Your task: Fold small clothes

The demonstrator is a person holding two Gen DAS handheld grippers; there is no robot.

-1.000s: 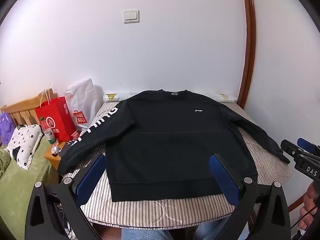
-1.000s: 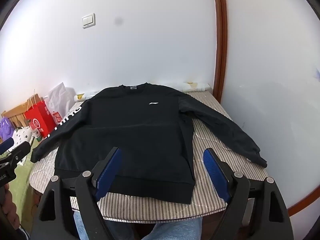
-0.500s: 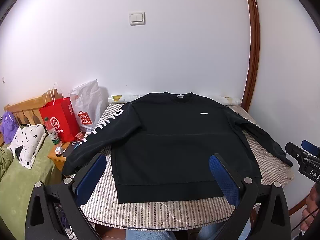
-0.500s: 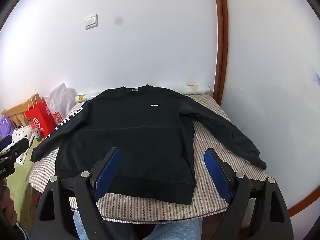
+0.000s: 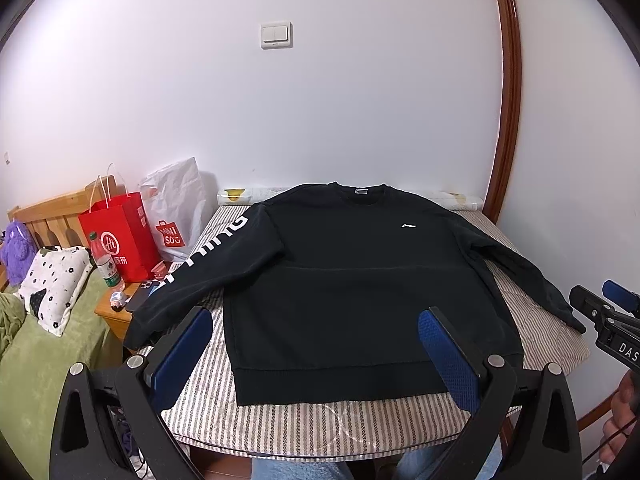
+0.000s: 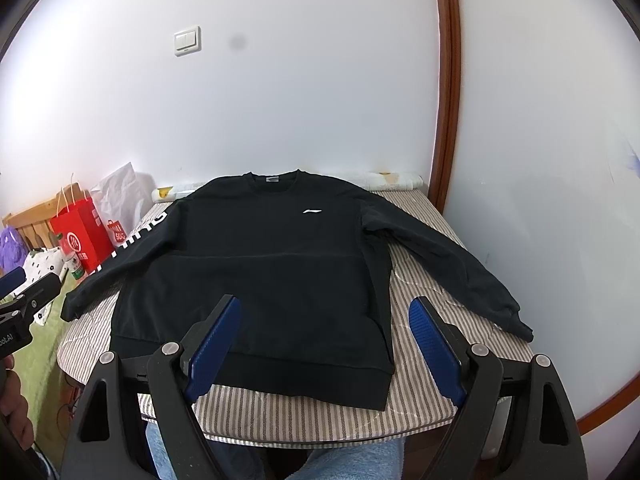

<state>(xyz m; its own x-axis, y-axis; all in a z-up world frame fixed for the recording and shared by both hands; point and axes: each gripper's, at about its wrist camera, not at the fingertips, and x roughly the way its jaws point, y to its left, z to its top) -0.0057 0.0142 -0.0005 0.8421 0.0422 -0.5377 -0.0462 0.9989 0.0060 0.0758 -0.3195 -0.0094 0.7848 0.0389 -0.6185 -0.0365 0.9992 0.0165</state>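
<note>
Sweatshirt (image 5: 360, 292) was what both of your grippers faced, spread flat and face up on the striped tabletop (image 5: 320, 420), collar toward the wall and hem toward you.

Your left gripper (image 5: 316, 344) hung above the near edge with its 2 blue pads (image 5: 184, 348) spread wide apart and nothing between them; seen from its camera, they framed the lower left part of the sweatshirt's body without touching the cloth. Your right gripper (image 6: 324, 336) was held the same way, its pads (image 6: 436, 344) wide apart and empty, over the hem and the lower right of the body. Each gripper showed at the edge of the other's view, level with the near end of the tabletop, and part of a hand (image 5: 620, 432) was visible behind the right one.

Outward from there, the black sweatshirt had both sleeves angled out and down. The left sleeve (image 5: 188, 276), with white lettering, ran past the tabletop's left edge; the right sleeve (image 6: 452, 264) lay on the striped cover, its cuff near the right edge. A small white logo (image 6: 312, 211) sat on the chest.

Beyond the left edge stood a red paper bag (image 5: 120, 236) and a white shopping bag (image 5: 176, 208), with a bottle (image 5: 105, 261) just beside the red one. A light switch (image 5: 276, 35) was on the white wall behind.
</note>
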